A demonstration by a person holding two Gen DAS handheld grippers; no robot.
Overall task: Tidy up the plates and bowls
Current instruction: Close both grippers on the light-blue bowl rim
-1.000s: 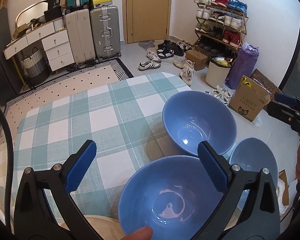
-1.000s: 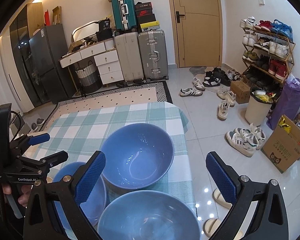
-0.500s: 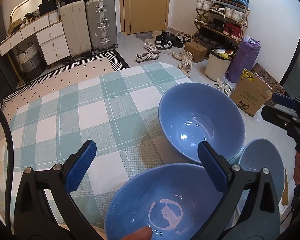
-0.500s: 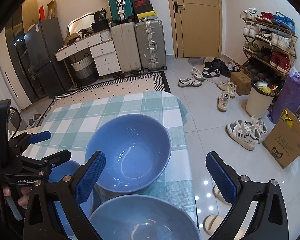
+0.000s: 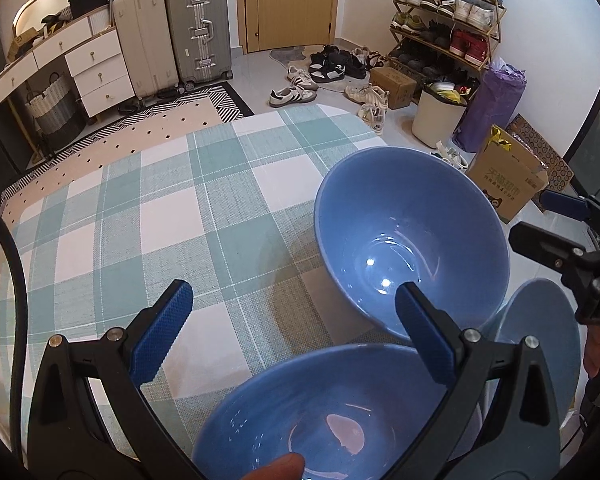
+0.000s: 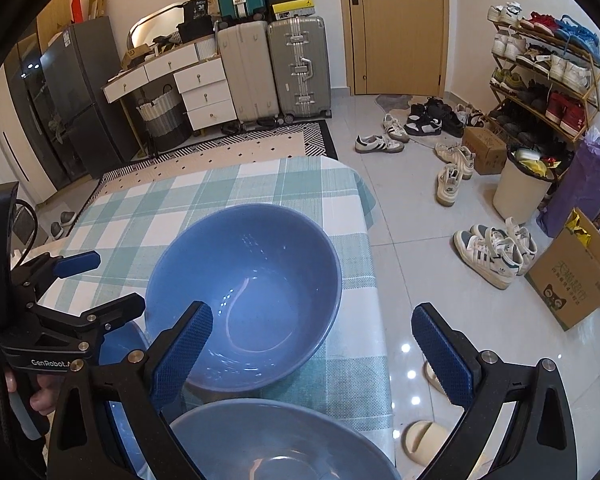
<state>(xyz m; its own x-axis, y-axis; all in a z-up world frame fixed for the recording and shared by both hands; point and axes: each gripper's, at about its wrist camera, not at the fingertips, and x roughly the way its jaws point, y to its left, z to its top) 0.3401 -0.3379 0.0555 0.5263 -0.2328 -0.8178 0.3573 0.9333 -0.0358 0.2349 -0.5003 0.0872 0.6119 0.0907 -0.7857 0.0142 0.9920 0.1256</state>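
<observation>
Three blue bowls stand on the checked tablecloth (image 5: 204, 216). The far, largest bowl (image 5: 412, 240) (image 6: 252, 296) sits near the table's right edge. A second bowl (image 5: 320, 412) lies directly under my left gripper (image 5: 294, 320), which is open and holds nothing. A third bowl (image 5: 540, 352) (image 6: 276, 440) lies below my right gripper (image 6: 314, 348), also open and empty. Each gripper shows in the other's view: the right gripper (image 5: 548, 222) at the right edge, the left gripper (image 6: 100, 284) at the left edge, over the second bowl (image 6: 120, 360).
The table's right edge (image 6: 374, 280) drops to a tiled floor with scattered shoes (image 6: 496, 252), a cardboard box (image 6: 572, 280) and a white bin (image 6: 520, 196). Suitcases (image 6: 296, 68), drawers and a shoe rack line the walls. A fingertip (image 5: 276, 468) shows at the bottom.
Both grippers have moved forward toward the far bowl, which now looks larger and closer in both views. Both stay open. The bowls have not moved.
</observation>
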